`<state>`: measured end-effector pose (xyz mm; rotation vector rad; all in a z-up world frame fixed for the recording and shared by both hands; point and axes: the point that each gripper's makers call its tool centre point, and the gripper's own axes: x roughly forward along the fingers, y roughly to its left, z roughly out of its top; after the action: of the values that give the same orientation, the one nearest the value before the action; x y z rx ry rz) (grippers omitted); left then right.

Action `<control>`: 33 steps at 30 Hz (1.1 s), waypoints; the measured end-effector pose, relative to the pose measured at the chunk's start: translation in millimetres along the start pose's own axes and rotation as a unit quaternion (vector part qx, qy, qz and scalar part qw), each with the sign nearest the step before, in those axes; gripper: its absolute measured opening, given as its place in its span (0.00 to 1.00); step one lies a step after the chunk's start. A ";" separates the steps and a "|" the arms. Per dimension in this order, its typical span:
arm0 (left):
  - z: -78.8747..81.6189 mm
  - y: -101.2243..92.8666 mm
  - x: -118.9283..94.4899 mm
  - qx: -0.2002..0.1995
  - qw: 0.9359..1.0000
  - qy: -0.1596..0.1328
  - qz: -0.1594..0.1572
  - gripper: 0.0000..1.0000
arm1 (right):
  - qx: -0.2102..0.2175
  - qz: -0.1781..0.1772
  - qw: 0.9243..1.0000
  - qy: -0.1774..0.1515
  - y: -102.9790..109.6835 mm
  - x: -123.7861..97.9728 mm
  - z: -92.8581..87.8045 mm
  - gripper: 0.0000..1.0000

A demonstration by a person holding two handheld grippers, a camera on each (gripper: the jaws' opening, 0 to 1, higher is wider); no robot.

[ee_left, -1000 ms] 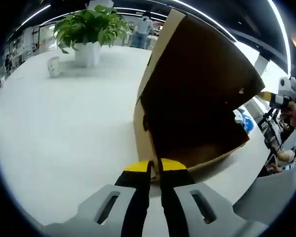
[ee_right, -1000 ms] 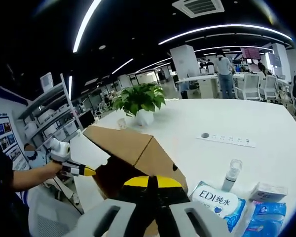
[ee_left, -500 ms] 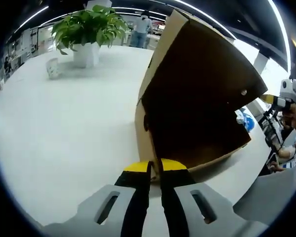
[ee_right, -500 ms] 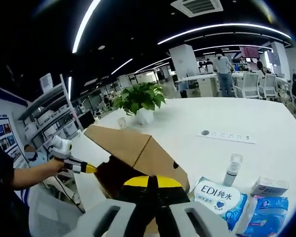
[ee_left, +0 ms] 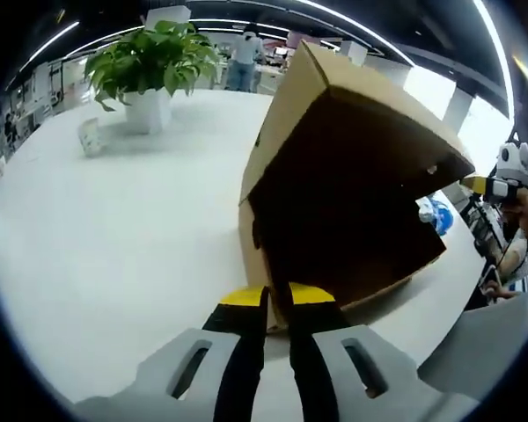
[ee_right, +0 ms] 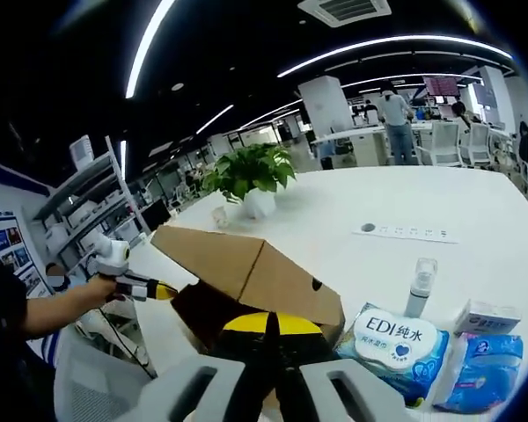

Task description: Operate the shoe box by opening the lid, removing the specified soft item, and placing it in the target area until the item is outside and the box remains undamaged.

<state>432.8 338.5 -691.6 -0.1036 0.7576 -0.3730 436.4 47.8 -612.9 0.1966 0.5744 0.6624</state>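
Note:
A brown cardboard shoe box [ee_left: 343,237] stands on the white table [ee_left: 114,229] with its lid [ee_left: 370,97] raised at a steep angle. The inside is dark and I cannot make out any soft item. My left gripper [ee_left: 277,301] is shut on the box's near lower edge. In the right gripper view the lid [ee_right: 246,264] slopes over the box, and my right gripper [ee_right: 268,323] is shut on its near edge. The right gripper [ee_left: 480,183] also shows at the lid's far corner. The left gripper [ee_right: 158,290], held by a hand, meets the box's left corner.
A potted plant [ee_left: 150,57] and a small cup [ee_left: 90,136] stand far back on the table. Right of the box lie an EDI wipes pack [ee_right: 392,338], a spray bottle [ee_right: 418,286], a blue pack [ee_right: 488,369], a small box [ee_right: 493,316] and a power strip [ee_right: 405,233].
The lid has tipped slightly, so more of its outer top shows in the left gripper view. Both cameras shifted a little. Both grips are unchanged.

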 end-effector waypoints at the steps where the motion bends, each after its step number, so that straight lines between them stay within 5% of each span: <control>1: 2.0 -0.3 -0.5 0.003 1.000 -0.002 0.000 0.07 | -0.001 -0.001 1.000 0.001 -0.3 0.0 -0.5 0.00; 19: 39.2 -8.5 -10.3 0.046 0.998 -0.045 0.000 0.13 | -0.009 0.003 1.000 0.005 4.5 -1.7 -4.6 0.00; 33: 45.3 -11.3 -13.7 0.073 0.996 -0.054 -0.005 0.20 | -0.021 0.015 1.000 0.016 5.8 -0.8 -17.9 0.00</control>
<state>451.6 331.1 -647.3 0.0101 0.6222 -0.4275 422.7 51.7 -625.3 0.1570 0.5881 0.7074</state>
